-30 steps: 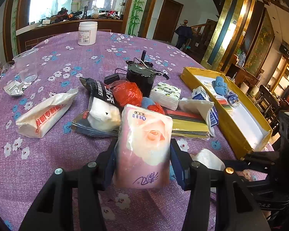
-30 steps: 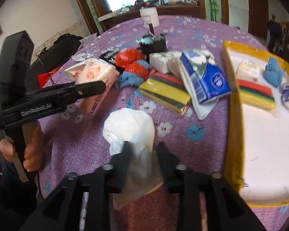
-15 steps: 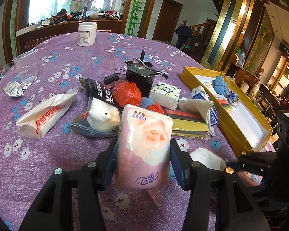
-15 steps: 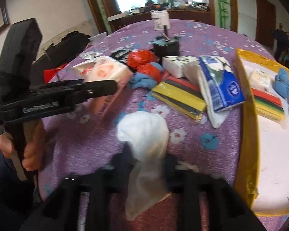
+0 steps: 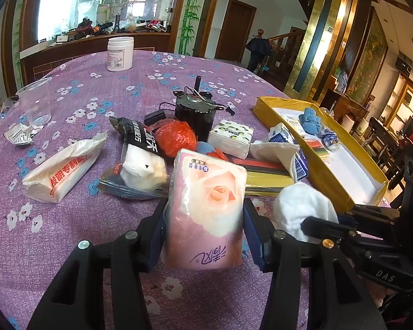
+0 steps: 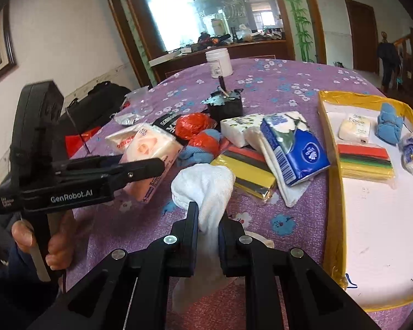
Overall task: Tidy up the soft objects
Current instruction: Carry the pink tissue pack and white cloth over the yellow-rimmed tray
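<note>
We see L gripper (image 5: 203,243) clamped on pink tissue pack (image 5: 206,211), held up over purple table (image 5: 68,233), near the clutter pile. R gripper (image 6: 208,236) pinched tight on white cloth (image 6: 206,189), lifted just beside yellow tray (image 6: 333,198), w/ its tail hanging below jaws.

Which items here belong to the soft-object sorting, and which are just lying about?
Belong to the job:
pink tissue pack
white sock
blue tissue pack
blue cloth
yellow tray

Lying about:
black motor
white jar
clear plastic cup
</note>
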